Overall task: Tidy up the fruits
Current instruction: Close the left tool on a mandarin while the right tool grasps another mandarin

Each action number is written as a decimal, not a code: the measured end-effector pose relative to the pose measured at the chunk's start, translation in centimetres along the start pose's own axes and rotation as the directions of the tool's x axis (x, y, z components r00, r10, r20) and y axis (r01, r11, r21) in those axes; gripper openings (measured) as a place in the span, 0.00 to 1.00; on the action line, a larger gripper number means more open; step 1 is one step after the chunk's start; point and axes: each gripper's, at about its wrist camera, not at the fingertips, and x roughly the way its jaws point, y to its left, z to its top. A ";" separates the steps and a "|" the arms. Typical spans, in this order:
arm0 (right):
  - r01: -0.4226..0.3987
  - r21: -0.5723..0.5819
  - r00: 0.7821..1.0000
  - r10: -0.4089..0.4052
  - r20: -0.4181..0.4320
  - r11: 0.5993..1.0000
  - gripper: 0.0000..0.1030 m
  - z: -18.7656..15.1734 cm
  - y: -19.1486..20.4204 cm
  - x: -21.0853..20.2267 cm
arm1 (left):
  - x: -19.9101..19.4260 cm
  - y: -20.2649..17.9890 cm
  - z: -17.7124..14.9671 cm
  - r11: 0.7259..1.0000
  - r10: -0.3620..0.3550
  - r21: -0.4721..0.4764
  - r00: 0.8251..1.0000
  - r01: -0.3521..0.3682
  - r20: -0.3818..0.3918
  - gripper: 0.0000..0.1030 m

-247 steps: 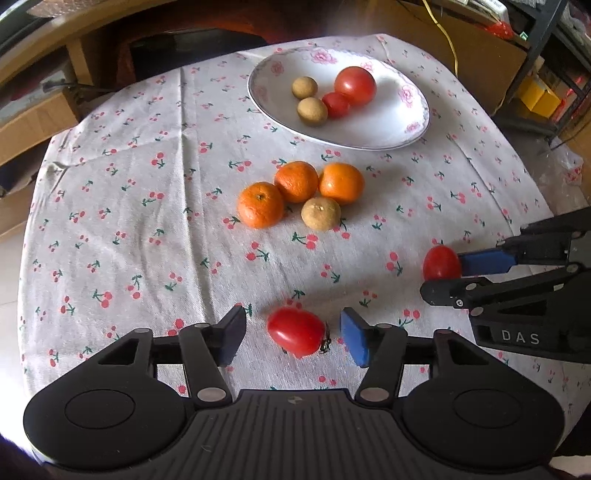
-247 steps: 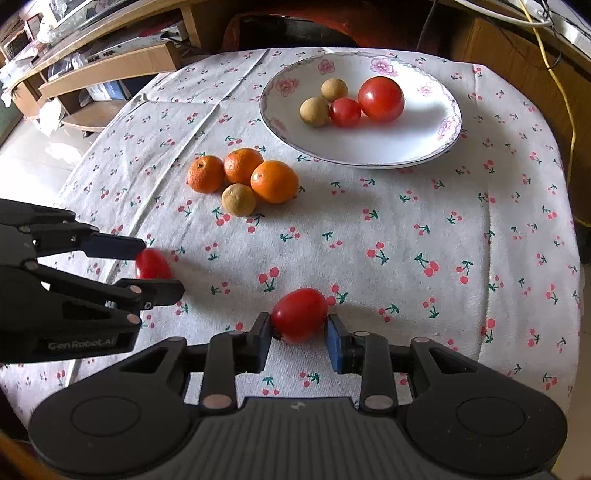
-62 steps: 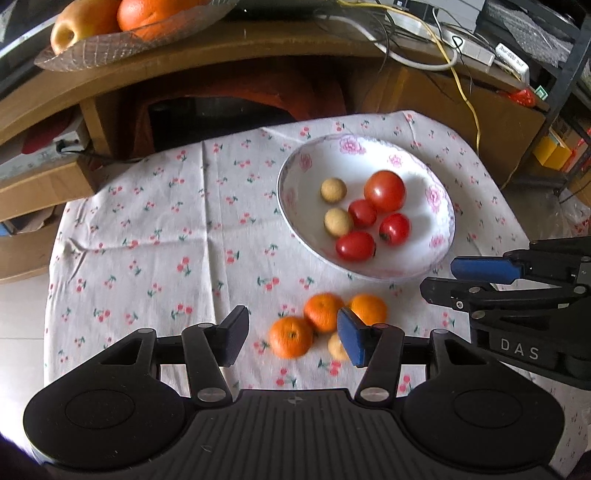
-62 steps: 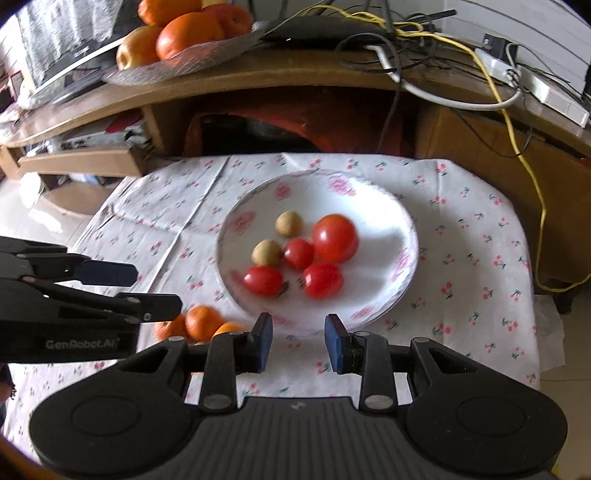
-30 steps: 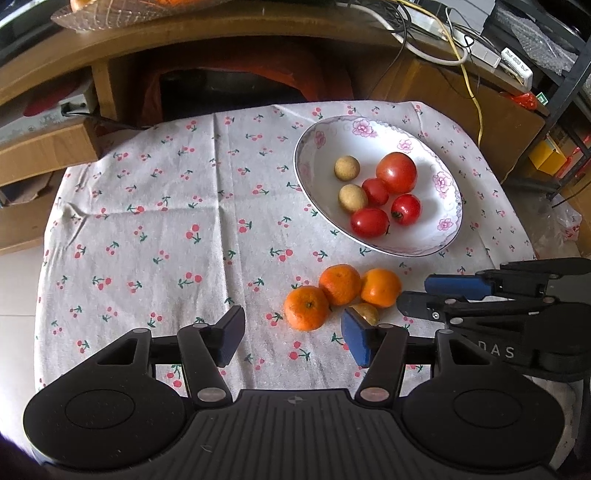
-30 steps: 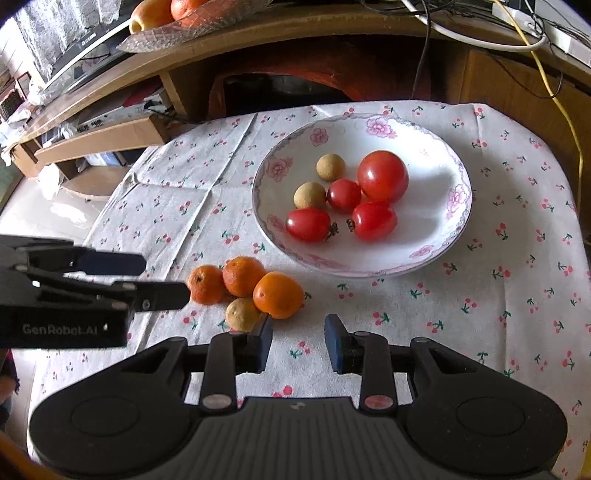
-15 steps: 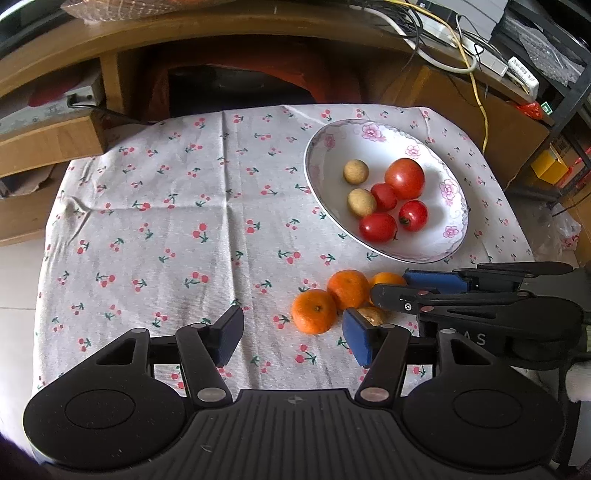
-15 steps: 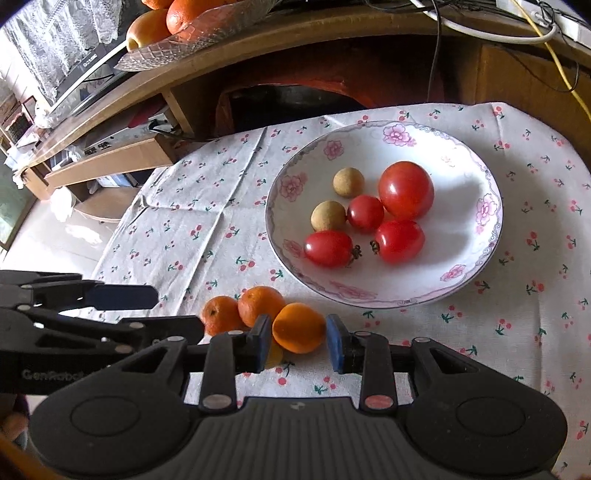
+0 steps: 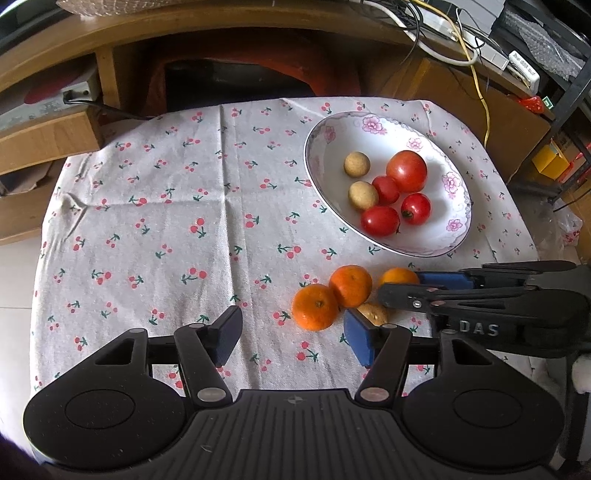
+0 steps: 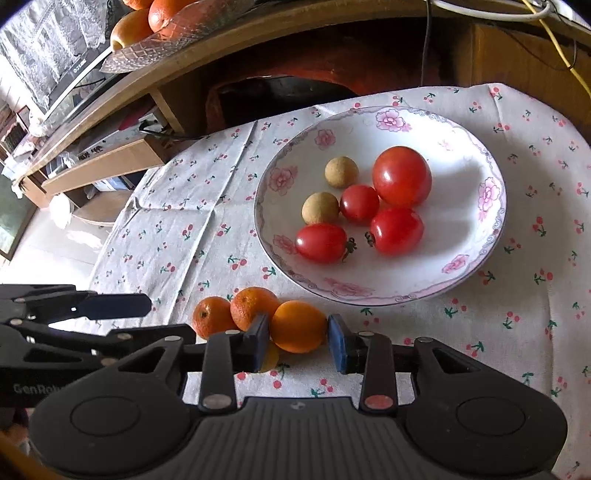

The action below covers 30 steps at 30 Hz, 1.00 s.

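Observation:
A white flowered plate point(image 9: 456, 236) point(image 10: 491, 236) holds several red tomatoes point(image 10: 402, 175) and two small tan fruits point(image 10: 341, 171). Three oranges and one tan fruit point(image 9: 373, 312) lie on the cherry-print cloth in front of it. My right gripper point(image 10: 297, 339) is open with its jaws on either side of the right-hand orange point(image 10: 298, 326) point(image 9: 397, 276). My left gripper point(image 9: 291, 336) is open and empty, just short of the nearest orange point(image 9: 314, 306); the middle orange point(image 9: 350, 286) sits behind it.
A wooden shelf unit point(image 9: 229, 55) with cables stands behind the table. A glass dish of fruit point(image 10: 162, 22) sits on top of it. The cloth point(image 9: 155, 221) stretches out left of the plate.
My right gripper has moved forward and down so the right-hand orange now sits between its jaws. My left gripper has edged closer to the oranges.

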 end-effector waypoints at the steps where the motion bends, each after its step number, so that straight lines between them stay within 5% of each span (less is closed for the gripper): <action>1: 0.003 0.003 1.000 -0.003 -0.003 1.000 0.32 0.0 -0.1 -0.1 | 0.1 0.0 0.0 1.000 -0.002 0.002 1.000 0.002 -0.003 0.66; 30: 0.063 -0.011 0.998 -0.064 -0.024 0.998 0.32 -1.7 -1.2 -2.2 | 2.9 -1.5 0.2 0.999 0.023 0.049 1.000 -0.023 -0.010 0.38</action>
